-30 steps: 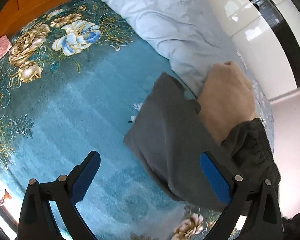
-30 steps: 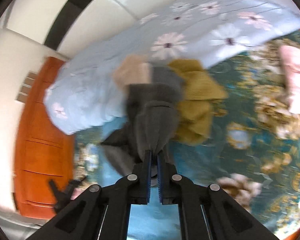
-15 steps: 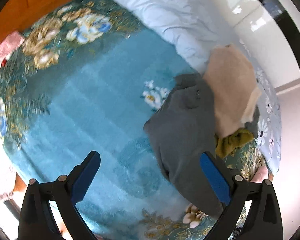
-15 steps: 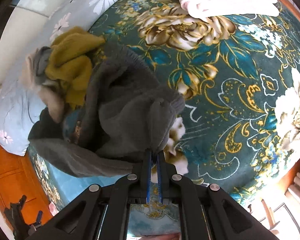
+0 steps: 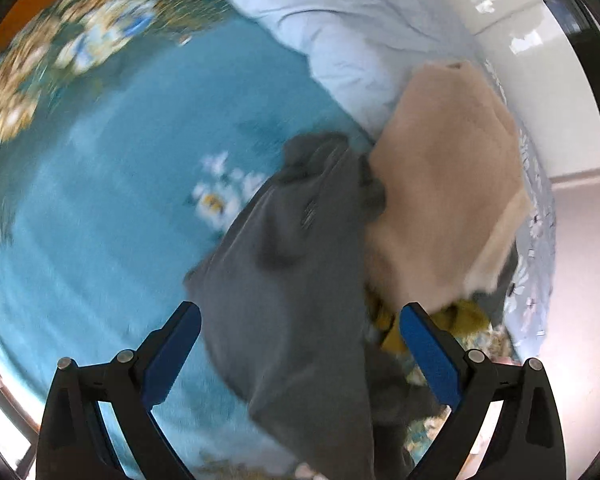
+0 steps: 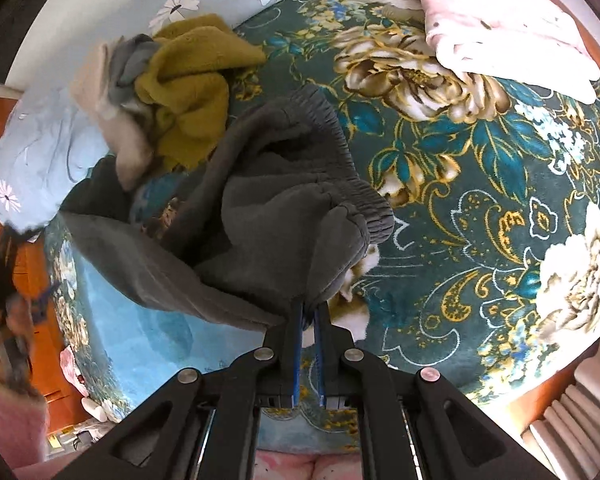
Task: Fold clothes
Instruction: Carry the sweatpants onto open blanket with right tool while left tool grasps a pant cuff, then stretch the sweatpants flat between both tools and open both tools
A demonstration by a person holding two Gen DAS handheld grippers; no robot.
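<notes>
Dark grey sweatpants (image 6: pixel 276 216) lie bunched on the teal floral bedspread (image 6: pixel 480 184). My right gripper (image 6: pixel 308 312) is shut on the waistband edge of the pants and holds it lifted. In the left wrist view the grey pants (image 5: pixel 300 280) stretch from the middle to the bottom, between the blue pads. My left gripper (image 5: pixel 300 332) is open above the pants and holds nothing. A beige garment (image 5: pixel 440 184) and a mustard yellow garment (image 6: pixel 188 80) lie in a heap beside the pants.
A light blue daisy-print duvet (image 5: pixel 340 20) lies along the far side of the bed by the white wall. A pink folded blanket (image 6: pixel 500 28) sits at the bed's far right. An orange wooden cabinet (image 6: pixel 40 344) stands at the left.
The right gripper has pulled the pants' waistband farther out, away from the clothes heap. The left gripper has moved closer over the pants and stays open.
</notes>
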